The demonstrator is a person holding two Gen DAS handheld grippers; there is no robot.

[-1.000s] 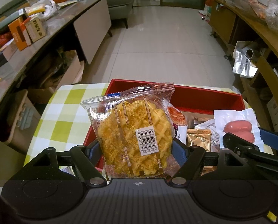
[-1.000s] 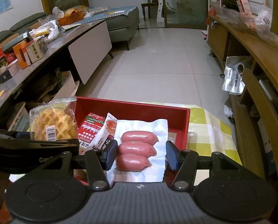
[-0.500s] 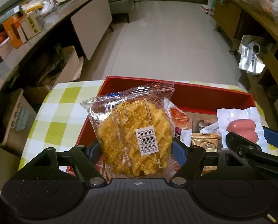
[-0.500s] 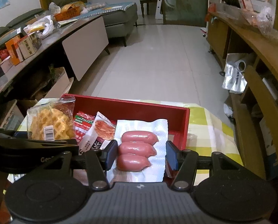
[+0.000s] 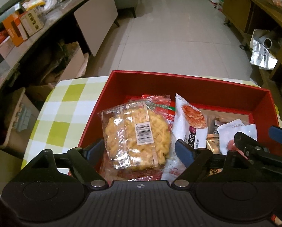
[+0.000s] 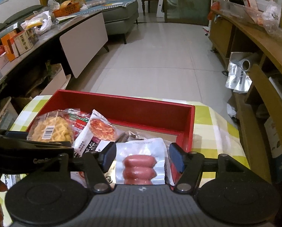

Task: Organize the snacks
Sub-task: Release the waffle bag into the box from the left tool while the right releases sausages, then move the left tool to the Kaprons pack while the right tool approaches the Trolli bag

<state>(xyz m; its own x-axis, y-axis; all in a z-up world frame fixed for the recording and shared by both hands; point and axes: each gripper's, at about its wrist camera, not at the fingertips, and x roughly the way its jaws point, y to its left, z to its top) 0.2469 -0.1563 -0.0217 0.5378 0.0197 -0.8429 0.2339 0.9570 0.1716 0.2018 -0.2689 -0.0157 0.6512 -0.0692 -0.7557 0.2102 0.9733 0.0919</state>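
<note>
Tiled floor (image 6: 156, 60) runs back to a grey sofa (image 6: 120, 19), with a cluttered counter (image 6: 46, 32) along one wall and wooden shelving (image 6: 254, 37) along the other. Nearest the onlooker, a tabletop in green-and-white check cloth (image 5: 65, 109) carries a red box (image 5: 188, 84) that reaches close to its far edge.

Left tongs (image 5: 139, 149): jaws opening, blue pads standing clear on either side of the waffle pack (image 5: 137, 138). The pack lies tilted inside the box at its left wall, on top of other packets, barcode up.

Right tongs (image 6: 142, 159): jaws opening, pads apart from the sausage pack (image 6: 141, 162) between them. That pack lies in the box near its right wall, three pink sausages visible through the film.

Between the two packs lies a white pouch (image 5: 188, 121) with an orange-red picture. A red-and-green packet (image 5: 160, 107) shows behind the waffle pack. Small dark and tan sachets (image 5: 213, 132) sit on the box floor beyond the pouch.
</note>
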